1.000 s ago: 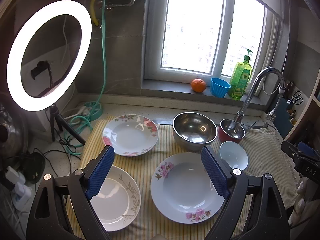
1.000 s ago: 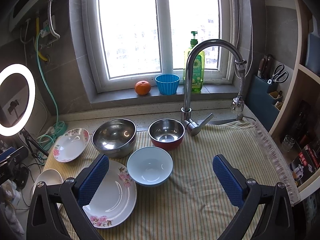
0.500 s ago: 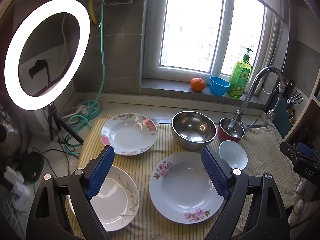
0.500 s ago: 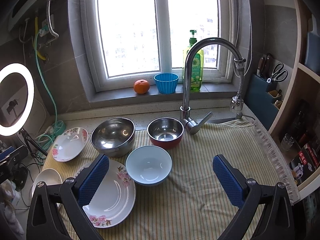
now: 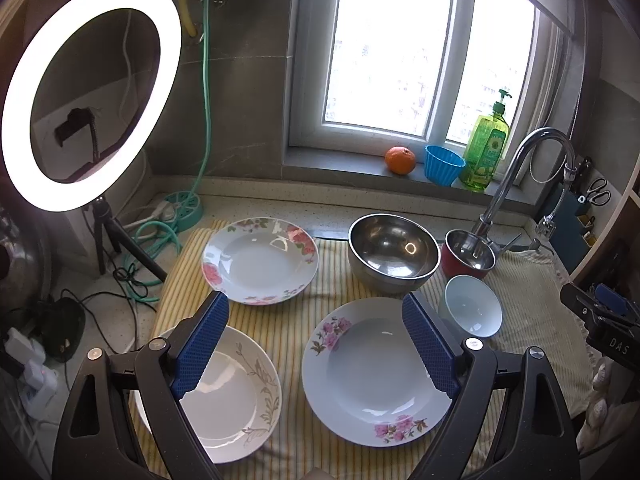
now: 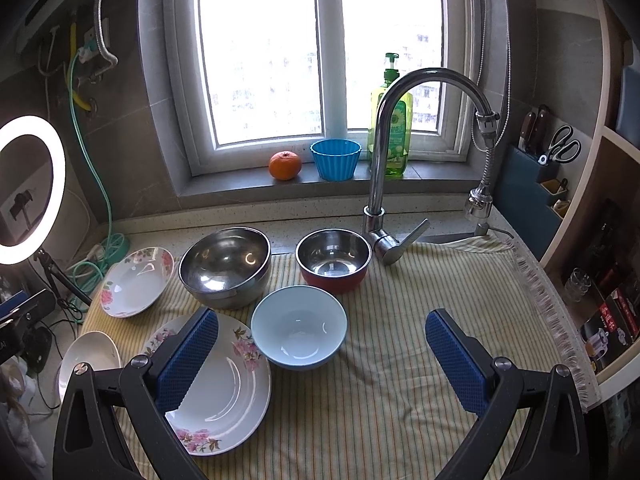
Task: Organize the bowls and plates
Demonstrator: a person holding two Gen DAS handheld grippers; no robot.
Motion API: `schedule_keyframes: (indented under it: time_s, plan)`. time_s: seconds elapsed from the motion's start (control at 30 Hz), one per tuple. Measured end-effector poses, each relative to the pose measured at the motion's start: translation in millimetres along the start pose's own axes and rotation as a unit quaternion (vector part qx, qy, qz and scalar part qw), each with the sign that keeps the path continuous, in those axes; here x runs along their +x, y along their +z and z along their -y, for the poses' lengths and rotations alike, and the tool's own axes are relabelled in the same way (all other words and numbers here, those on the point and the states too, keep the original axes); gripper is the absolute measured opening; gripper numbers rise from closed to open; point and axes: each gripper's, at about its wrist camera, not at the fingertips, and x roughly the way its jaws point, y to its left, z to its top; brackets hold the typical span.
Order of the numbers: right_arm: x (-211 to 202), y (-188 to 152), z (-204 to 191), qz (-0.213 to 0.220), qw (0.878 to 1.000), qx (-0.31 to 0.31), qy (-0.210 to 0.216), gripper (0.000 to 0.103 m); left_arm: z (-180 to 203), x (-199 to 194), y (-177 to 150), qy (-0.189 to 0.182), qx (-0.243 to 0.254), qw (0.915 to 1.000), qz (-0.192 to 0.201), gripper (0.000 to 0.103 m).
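Steel bowls (image 6: 225, 266) and floral plates (image 5: 376, 372) rest on striped cloth (image 6: 400, 380) beneath both gaping, empty claws (image 5: 316, 344) (image 6: 322, 354).

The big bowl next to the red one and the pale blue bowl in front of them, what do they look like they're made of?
The big bowl looks like stainless steel: grey, brushed, with mirror-like glints of the ring light inside. The pale blue bowl looks like glazed ceramic or possibly melamine: opaque, smooth, with soft glossy highlights; the pictures cannot settle which.
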Motion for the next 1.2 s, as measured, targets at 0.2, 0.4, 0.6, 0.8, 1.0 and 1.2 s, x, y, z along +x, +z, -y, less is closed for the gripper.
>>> schedule_keyframes:
  time_s: [0.2,0.4,0.6,0.8,1.0,1.2]
  plan:
    - [5,-6,0,0.003,1.000,0.005,0.002,0.102,-2,9,-3,-0.004,0.000,0.9999,-0.014,0.089]
    - [7,-13,5,0.013,1.000,0.021,0.006,0.102,-9,21,-6,-0.005,-0.009,0.9994,-0.034,0.089]
    - [12,-17,9,0.002,1.000,0.027,0.016,0.102,-17,34,-10,-0.018,-0.018,0.9981,-0.057,0.088]
    - [25,-25,10,-0.036,0.998,0.028,0.031,0.102,-24,55,-11,-0.026,-0.020,0.9961,-0.082,0.082]
    - [39,-39,15,-0.065,0.996,0.050,0.040,0.088,-33,77,-14,-0.040,-0.023,0.9922,-0.116,0.070]
    - [58,-51,19,-0.103,0.990,0.076,0.064,0.071,-37,97,-20,-0.070,-0.035,0.9849,-0.154,0.054]
